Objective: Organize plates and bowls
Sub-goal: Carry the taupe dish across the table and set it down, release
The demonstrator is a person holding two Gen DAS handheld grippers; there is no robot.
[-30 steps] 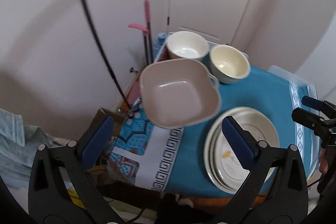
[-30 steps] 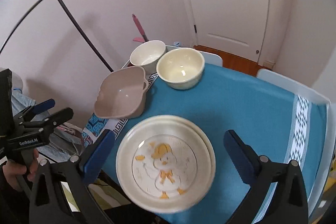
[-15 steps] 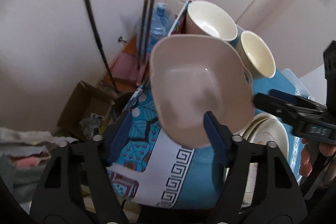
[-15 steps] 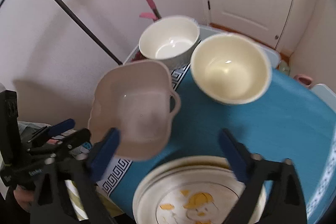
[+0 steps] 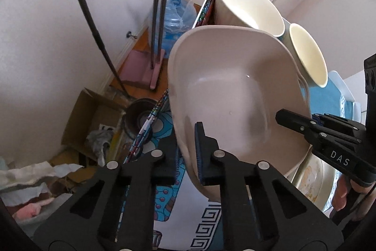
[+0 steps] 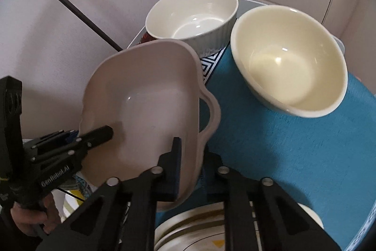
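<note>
Beige handled dish (image 5: 225, 95), empty: at table's left edge, rim clamped by left gripper (image 5: 188, 157) and right gripper (image 6: 191, 164). White bowl (image 6: 191, 15), cream bowl (image 6: 289, 60): empty, far edge. Plate stack (image 6: 188, 232): near edge.

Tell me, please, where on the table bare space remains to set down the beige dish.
Bare blue tablecloth lies right of the beige handled dish, between the cream bowl and the plate stack. The far-left corner is crowded: the white ribbed bowl stands close beside the cream bowl.

Left gripper (image 5: 188, 152) pinches the beige dish's (image 5: 230, 86) near rim, center frame; right gripper (image 5: 296, 120) reaches in from right.
</note>
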